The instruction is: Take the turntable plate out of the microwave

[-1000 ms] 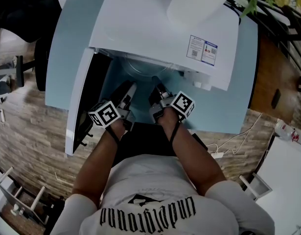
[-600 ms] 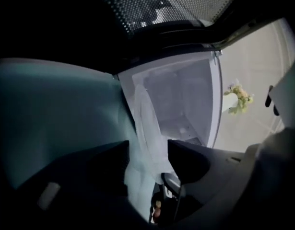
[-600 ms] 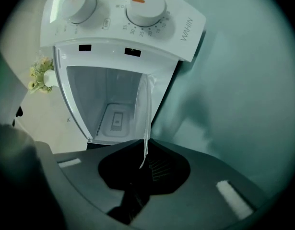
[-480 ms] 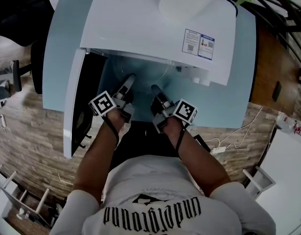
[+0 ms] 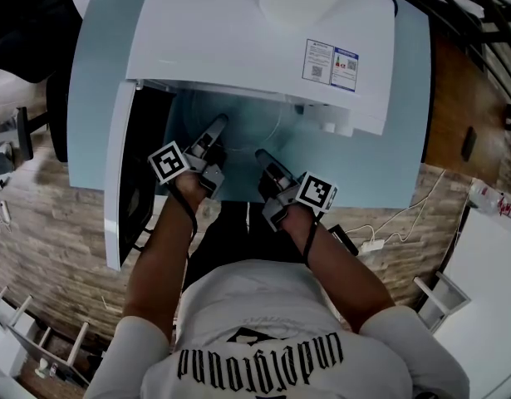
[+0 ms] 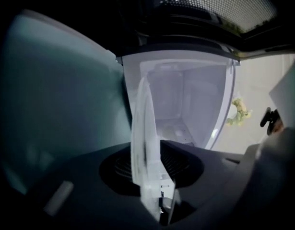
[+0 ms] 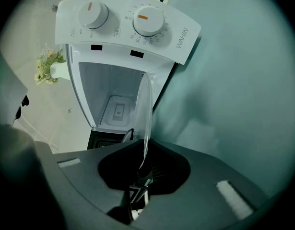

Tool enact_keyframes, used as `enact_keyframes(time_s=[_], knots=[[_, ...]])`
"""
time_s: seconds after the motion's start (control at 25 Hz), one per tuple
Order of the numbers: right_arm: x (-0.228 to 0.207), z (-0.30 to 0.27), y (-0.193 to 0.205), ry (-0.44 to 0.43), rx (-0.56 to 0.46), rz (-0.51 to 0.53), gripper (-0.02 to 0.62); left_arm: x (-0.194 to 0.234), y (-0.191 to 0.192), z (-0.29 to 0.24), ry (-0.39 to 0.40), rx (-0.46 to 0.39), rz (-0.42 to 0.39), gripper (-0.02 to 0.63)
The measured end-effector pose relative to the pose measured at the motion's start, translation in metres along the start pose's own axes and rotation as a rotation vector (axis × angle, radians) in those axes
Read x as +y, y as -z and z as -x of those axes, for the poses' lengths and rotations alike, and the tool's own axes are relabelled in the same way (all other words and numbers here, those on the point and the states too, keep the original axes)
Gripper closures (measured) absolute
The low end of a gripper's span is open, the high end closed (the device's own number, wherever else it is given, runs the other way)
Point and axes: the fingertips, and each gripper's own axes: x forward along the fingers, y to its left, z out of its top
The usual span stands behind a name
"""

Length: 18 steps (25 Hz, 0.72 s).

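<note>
The clear glass turntable plate [image 5: 245,144] hangs just outside the open white microwave [image 5: 255,48], over the pale blue table, between my two grippers. My left gripper [image 5: 216,126] has its left rim; its jaws have just been closing, with the rim between them, and they now grip it. In the left gripper view the plate [image 6: 143,138] stands edge-on, running into the left gripper [image 6: 162,209]. My right gripper [image 5: 262,156] is shut on the right rim. The right gripper view shows the plate [image 7: 145,111] rising from the right gripper [image 7: 137,188] before the bare cavity [image 7: 116,104].
The microwave door [image 5: 122,181] stands swung open at the left, close beside my left hand. Two knobs [image 7: 148,20] sit on the control panel. The table [image 5: 380,165] extends right of the microwave. A vase of flowers [image 7: 47,65] stands beyond, and wooden floor lies around the table.
The plate and my right gripper have drawn back from the microwave mouth toward the person. My left gripper has rolled slightly and stays near the opening.
</note>
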Motion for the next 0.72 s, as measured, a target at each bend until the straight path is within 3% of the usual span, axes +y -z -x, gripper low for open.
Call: enact_keyframes(time_s=[0.08, 0.12, 0.72], knots=[[0.001, 0.002, 0.003, -0.007, 0.0, -0.011, 0.566, 0.0, 0.001, 0.001, 0.007, -0.006, 0.008, 0.503], [0.001, 0.003, 0.004, -0.007, 0.001, -0.012, 0.565, -0.001, 0.001, 0.002, 0.012, -0.008, 0.009, 0.515], [0.024, 0.02, 0.021, -0.035, 0.026, 0.095, 0.561, -0.03, 0.009, 0.032, 0.11, -0.053, 0.022, 0.528]])
